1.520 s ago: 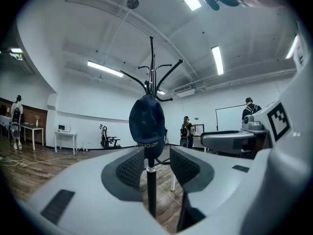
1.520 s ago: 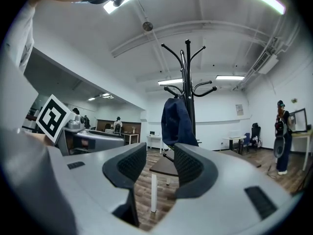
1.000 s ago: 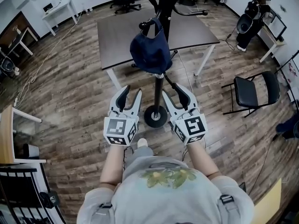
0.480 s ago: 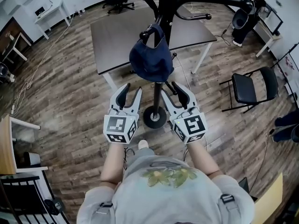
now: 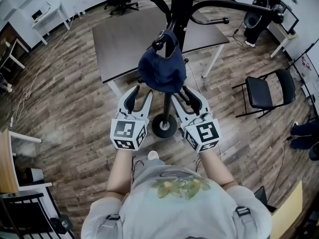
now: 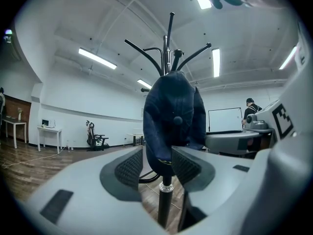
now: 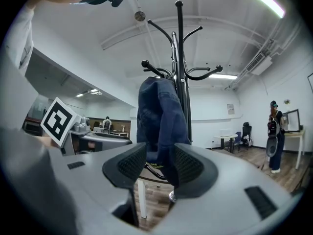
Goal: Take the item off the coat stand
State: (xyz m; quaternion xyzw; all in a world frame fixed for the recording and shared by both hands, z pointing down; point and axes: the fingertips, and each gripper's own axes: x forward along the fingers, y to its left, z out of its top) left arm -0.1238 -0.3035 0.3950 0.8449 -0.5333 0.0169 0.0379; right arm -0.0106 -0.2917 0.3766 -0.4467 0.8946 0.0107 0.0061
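Note:
A navy blue cap (image 5: 162,69) hangs on a hook of the black coat stand (image 5: 178,6), whose round base (image 5: 164,126) sits on the wood floor. My left gripper (image 5: 141,94) is just below and left of the cap. Its jaws are opening, and nothing is pressed between them. My right gripper (image 5: 183,96) stands open just below the cap on the right. In the left gripper view the cap (image 6: 173,116) hangs beyond the jaws of the left gripper (image 6: 150,168). In the right gripper view the cap (image 7: 159,116) hangs beyond the jaws of the right gripper (image 7: 159,168).
A dark table (image 5: 124,39) stands right behind the stand. A black folding chair (image 5: 264,93) is at the right and a white desk (image 5: 47,11) at the far left. A light wooden piece of furniture (image 5: 7,158) is at the left edge. Office chairs stand at the back.
Both grippers have crept slightly up toward the cap. The view has shifted, so the stand and cap sit closer above the jaws.

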